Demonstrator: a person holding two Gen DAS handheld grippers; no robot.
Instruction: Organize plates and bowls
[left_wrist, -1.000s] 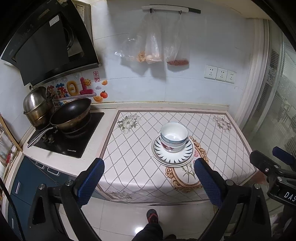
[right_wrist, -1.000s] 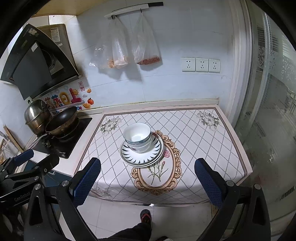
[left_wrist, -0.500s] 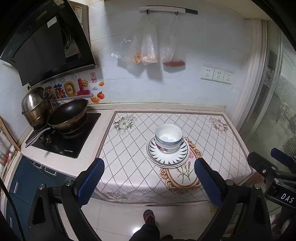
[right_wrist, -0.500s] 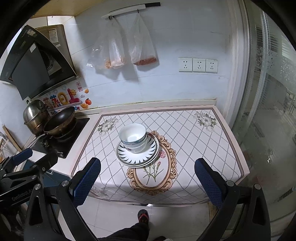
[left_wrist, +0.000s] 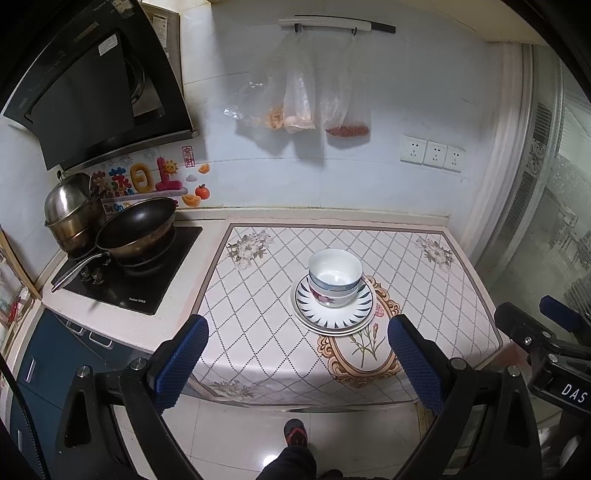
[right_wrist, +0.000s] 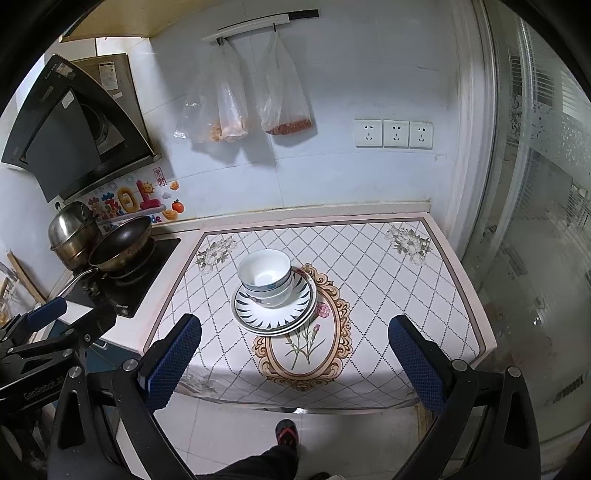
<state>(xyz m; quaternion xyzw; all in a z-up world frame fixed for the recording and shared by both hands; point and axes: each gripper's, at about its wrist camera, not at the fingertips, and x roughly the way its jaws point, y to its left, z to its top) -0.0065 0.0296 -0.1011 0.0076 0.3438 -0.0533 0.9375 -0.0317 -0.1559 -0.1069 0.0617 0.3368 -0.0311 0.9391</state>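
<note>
Both my tongs hang off the worktop's (left_wrist: 258, 302) near edge, clear of everything. Left tongs (left_wrist: 297, 363) spread wide, nothing between the blue pads; right tongs (right_wrist: 295, 363) likewise released. Stacked white bowls with blue rim bands (left_wrist: 334, 277) (right_wrist: 266, 277) sit upright, mouths up, on stacked white round plates with dark blue leaf edging (left_wrist: 333, 318) (right_wrist: 275, 320), near mid-worktop on the diamond-patterned floral cloth. Round pieces, no long axis. Black wok (left_wrist: 136, 229) on the hob, left.
</note>
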